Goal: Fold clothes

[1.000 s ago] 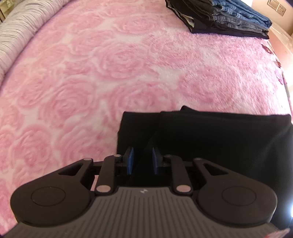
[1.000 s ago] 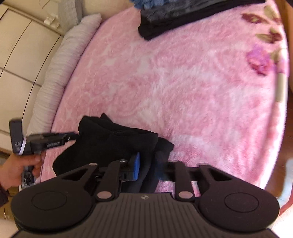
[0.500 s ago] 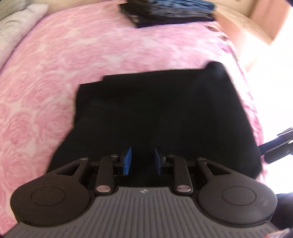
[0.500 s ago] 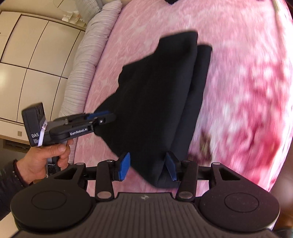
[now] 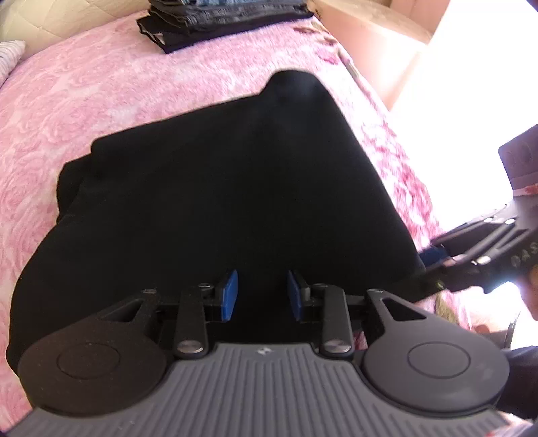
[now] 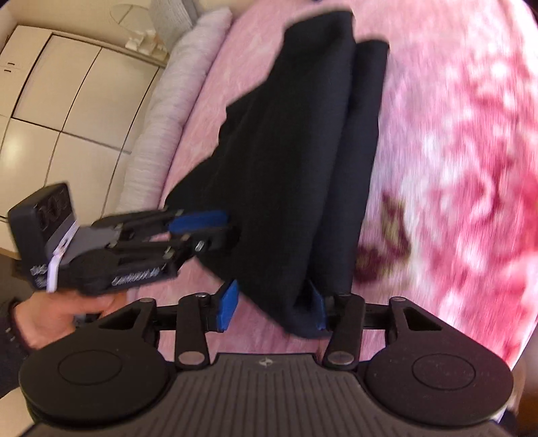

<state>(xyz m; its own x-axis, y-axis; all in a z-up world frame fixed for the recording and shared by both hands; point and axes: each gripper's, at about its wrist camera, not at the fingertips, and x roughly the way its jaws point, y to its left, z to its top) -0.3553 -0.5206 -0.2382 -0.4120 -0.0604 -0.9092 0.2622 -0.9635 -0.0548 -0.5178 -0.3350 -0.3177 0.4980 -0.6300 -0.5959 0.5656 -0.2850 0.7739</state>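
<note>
A black garment (image 5: 228,195) lies folded on the pink rose blanket (image 5: 84,101); it also shows in the right wrist view (image 6: 302,161) as a long folded strip. My left gripper (image 5: 261,301) is over its near edge, its jaws apart with black cloth between them; it shows in the right wrist view (image 6: 215,225) at the garment's left edge. My right gripper (image 6: 272,307) is open around the garment's near corner, which lies against the right pad; it shows in the left wrist view (image 5: 437,265) at the garment's right edge.
A stack of folded dark and denim clothes (image 5: 215,20) sits at the far end of the bed. A striped grey pillow (image 6: 168,111) lies along the bed's left side, with white wardrobe doors (image 6: 60,101) beyond. The bed's right edge (image 5: 386,111) is near.
Both grippers have pulled back towards the near edge of the bed. The garment now lies stretched out long and flat, where a second ago it was bunched up. The right gripper's jaws have opened wider.
</note>
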